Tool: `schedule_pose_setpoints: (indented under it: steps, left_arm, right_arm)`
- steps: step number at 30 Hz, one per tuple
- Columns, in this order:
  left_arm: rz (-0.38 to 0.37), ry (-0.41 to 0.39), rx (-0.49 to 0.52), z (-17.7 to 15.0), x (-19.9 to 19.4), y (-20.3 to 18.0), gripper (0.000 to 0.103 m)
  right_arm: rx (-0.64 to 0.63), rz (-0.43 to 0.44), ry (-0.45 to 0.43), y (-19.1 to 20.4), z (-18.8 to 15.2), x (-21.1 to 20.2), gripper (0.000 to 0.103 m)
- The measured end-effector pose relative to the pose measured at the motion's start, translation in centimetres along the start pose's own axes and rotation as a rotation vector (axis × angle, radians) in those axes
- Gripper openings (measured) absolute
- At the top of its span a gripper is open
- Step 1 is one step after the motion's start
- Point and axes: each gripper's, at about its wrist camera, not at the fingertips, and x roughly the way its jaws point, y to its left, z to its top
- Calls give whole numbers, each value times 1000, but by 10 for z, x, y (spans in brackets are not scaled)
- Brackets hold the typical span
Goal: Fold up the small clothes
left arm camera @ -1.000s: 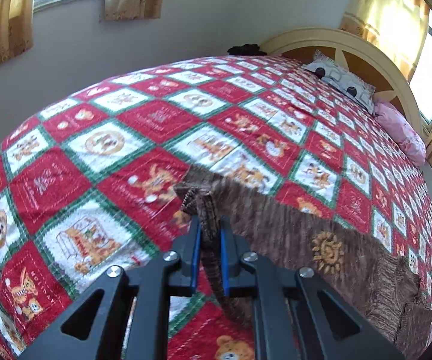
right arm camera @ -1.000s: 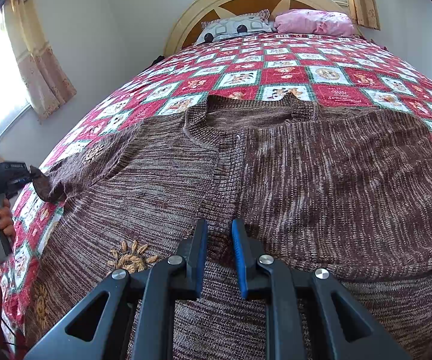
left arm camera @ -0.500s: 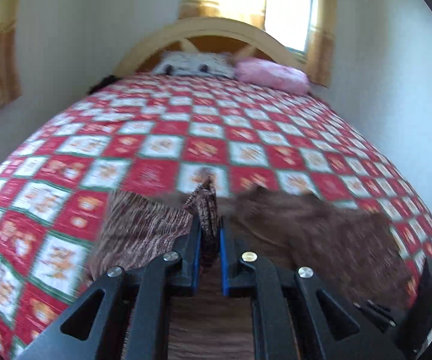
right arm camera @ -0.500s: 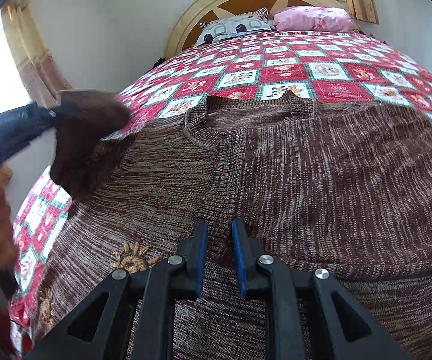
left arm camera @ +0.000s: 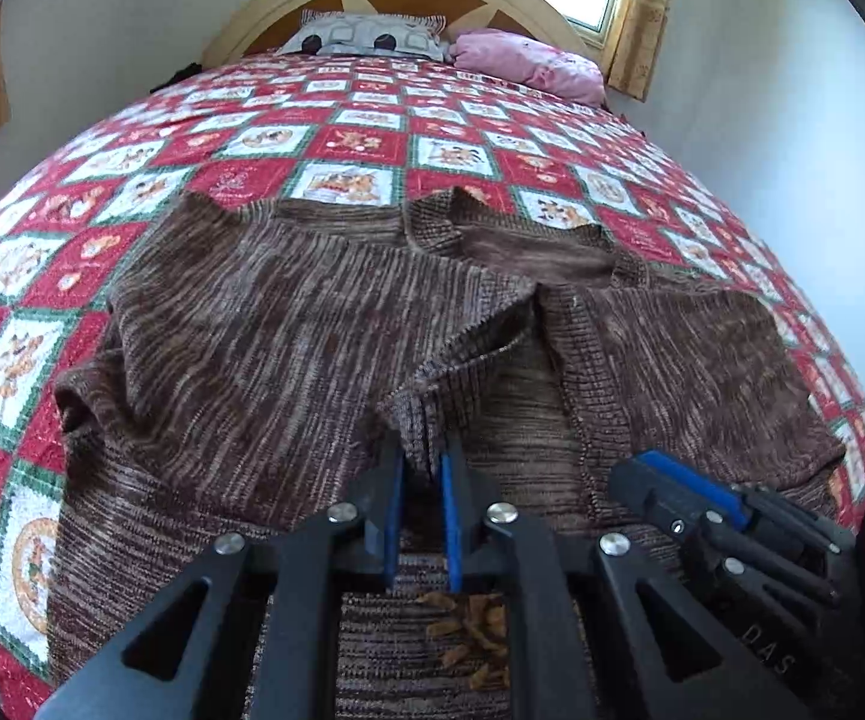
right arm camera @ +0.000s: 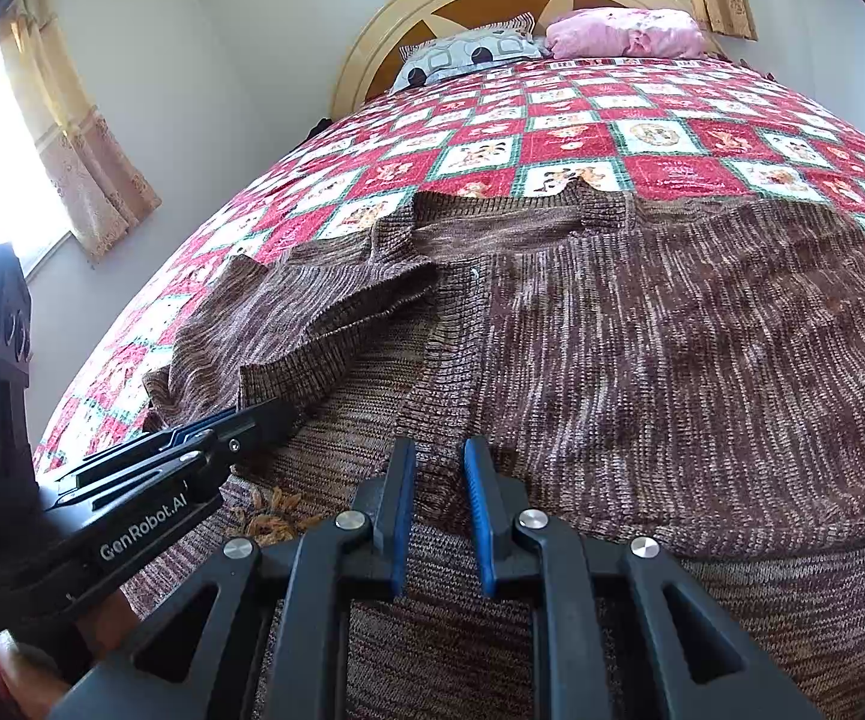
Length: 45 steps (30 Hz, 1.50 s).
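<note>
Since the left gripper (left arm camera: 420, 468), clamped on the sleeve (left arm camera: 432, 414), swung it across the cardigan (right arm camera: 672, 360), the first fold is nearly laid, while the right gripper (right arm camera: 439, 468) hovers narrowly open, empty.

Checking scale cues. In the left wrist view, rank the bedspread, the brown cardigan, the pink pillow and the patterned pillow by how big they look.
1. bedspread
2. brown cardigan, though nearness to the camera inflates it
3. pink pillow and patterned pillow: they look alike in size, so no ranking between them.
</note>
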Motion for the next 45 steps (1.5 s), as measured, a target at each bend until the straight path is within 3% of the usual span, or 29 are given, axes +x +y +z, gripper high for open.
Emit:
schedule_pose_setpoints:
  steps: [8,17,19,21,22,27,30,36,40,43,44,45]
  left_arm:
    - [70,-15,47,-7,2,-8,17]
    - [59,-19,35,-9,2,-5,18]
    - [60,-19,36,-8,2,-5,19]
    - [58,-19,35,-9,2,-5,19]
    - [58,-19,33,-9,2,-5,19]
    - [62,-19,37,-9,2,-6,19]
    - [62,-21,37,-9,2,-5,19]
    - [36,-22,10,-9,1,0,19]
    - [42,-22,21,-9,1,0,19]
    - [43,-20,23,-8,2,-1,19]
    - [47,-20,26,-8,3,-3,20]
    - [50,-19,31,-8,3,-4,21]
  right_arm:
    - [-5,-6,2,0,0,1,18]
    - [60,21,32,-5,9,-4,19]
    - [96,50,49,-9,18,-3,26]
    - [126,76,43,-11,26,-5,43]
    - [132,82,33,-12,29,-6,44]
    - [142,119,39,-6,49,4,44]
    - [169,193,89,-4,59,20,44]
    - [220,242,168,-2,70,53,44]
    - [171,179,208,8,74,71,44]
    - [181,190,188,10,78,78,44]
    - [175,197,181,11,80,80,36]
    - [144,200,183,15,82,84,8]
